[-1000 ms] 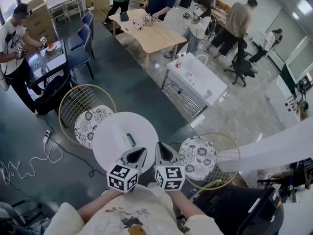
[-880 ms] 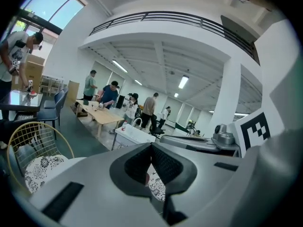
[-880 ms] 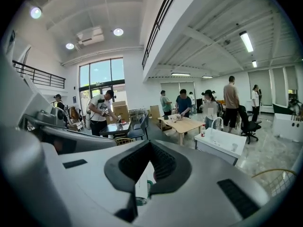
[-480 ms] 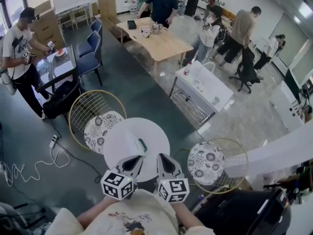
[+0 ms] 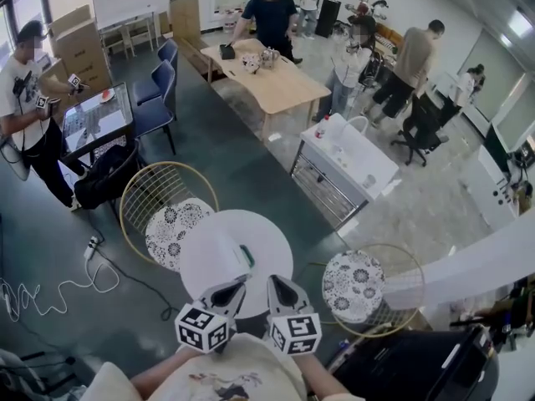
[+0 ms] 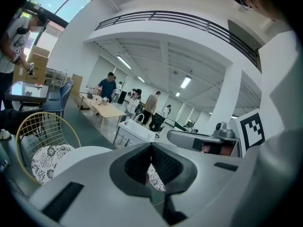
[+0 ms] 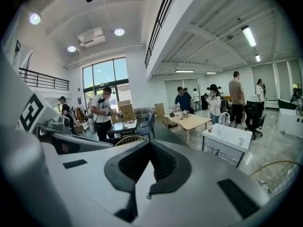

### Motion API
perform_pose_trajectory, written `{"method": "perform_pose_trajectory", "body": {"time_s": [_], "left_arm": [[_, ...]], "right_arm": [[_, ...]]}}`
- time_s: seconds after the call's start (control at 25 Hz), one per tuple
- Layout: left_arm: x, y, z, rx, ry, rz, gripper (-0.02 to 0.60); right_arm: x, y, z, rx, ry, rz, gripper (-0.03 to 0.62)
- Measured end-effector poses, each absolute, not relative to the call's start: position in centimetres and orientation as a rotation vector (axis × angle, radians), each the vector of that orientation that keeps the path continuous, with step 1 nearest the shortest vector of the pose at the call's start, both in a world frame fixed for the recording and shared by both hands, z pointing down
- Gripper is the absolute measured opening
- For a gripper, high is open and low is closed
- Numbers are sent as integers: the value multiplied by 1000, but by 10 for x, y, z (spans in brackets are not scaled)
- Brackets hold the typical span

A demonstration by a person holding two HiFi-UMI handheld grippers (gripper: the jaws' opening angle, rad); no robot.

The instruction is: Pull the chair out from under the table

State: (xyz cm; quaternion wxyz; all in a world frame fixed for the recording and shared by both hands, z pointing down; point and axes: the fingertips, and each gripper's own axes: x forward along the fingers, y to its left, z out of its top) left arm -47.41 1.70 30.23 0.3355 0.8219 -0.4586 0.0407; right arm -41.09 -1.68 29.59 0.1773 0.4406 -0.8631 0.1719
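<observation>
Nearest, at the bottom centre of the head view, the left tongs (image 5: 236, 285) and right tongs (image 5: 274, 281) lie side by side, close but apart. Both point up the frame over the near part of the round white tabletop (image 5: 272, 236). Each gripper view shows ribbed pads pressed together with nothing between them, so both tongs are closed and empty.

On the tabletop's left half lie a pale white object (image 5: 219, 253), too washed out to identify, and a small green item (image 5: 247, 256).

The gold wire chair (image 5: 144, 192) stands left of centre against the tabletop's upper-left edge. Its frame is a rounded basket of thin gold wires, and its round white cushion (image 5: 171, 232) carries a dark floral print. The tabletop's rim overlaps the cushion's right edge, so the seat is partly tucked under.

Grey floor (image 5: 125, 324) lies open to the chair's lower left, crossed only by a white cable (image 5: 50, 289) ending at a power strip (image 5: 90, 247). Just behind the backrest, toward the upper left, sits a black bag (image 5: 104, 178), which leaves little room on that side.

A second wire chair (image 5: 355, 282) of the same kind stands right of the tabletop, with a strip of floor between them.

Farther up the frame are a white cart (image 5: 347, 161) and a long wooden table (image 5: 280, 86) with people around it.
</observation>
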Motion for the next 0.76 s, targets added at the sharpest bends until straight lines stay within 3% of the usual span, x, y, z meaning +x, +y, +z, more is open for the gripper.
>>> {"method": "perform_pose_trajectory", "body": {"time_s": [0.76], "left_arm": [[-471,23,304,2135,-1194,97,9]], "right_arm": [[-419,-3,297,1173,-2464,450,9]]}}
